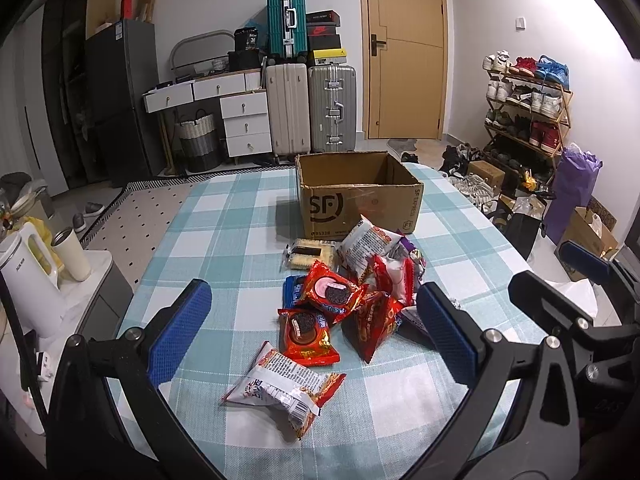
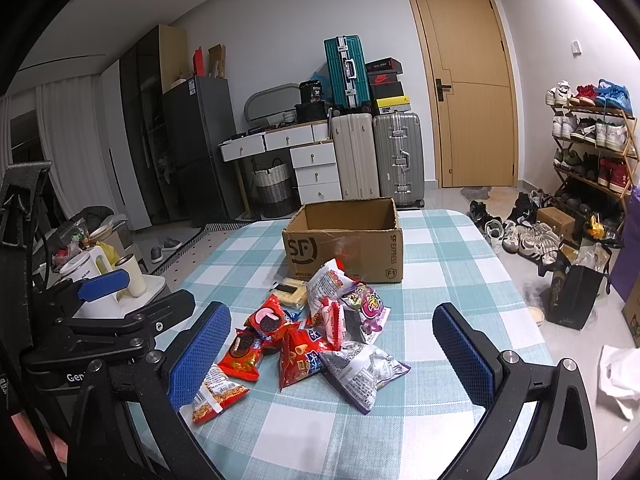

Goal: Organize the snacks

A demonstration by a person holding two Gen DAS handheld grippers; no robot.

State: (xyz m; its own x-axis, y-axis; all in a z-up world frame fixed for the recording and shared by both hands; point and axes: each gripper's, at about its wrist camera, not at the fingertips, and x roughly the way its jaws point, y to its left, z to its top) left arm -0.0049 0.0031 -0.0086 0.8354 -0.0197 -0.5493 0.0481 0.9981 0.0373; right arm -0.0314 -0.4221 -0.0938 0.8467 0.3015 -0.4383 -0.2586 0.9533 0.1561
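Note:
A pile of snack packets (image 1: 352, 292) lies on the checked tablecloth (image 1: 224, 216), in front of an open, empty SF cardboard box (image 1: 360, 196). The pile holds red Oreo packs (image 1: 332, 292), a white and red noodle-snack bag (image 1: 284, 388), a yellow cracker pack (image 1: 310, 254) and a silver-purple bag (image 2: 362, 372). My left gripper (image 1: 316, 328) is open and empty, above the near side of the pile. My right gripper (image 2: 332, 356) is open and empty, just to its right. The box also shows in the right wrist view (image 2: 344, 240).
A side stand at the left holds a white kettle (image 1: 28, 276) and a cup (image 1: 74, 254). Suitcases (image 1: 312, 108), white drawers, a door and a shoe rack (image 1: 524, 104) stand behind. Bags (image 2: 576, 292) and shoes lie on the floor at the right.

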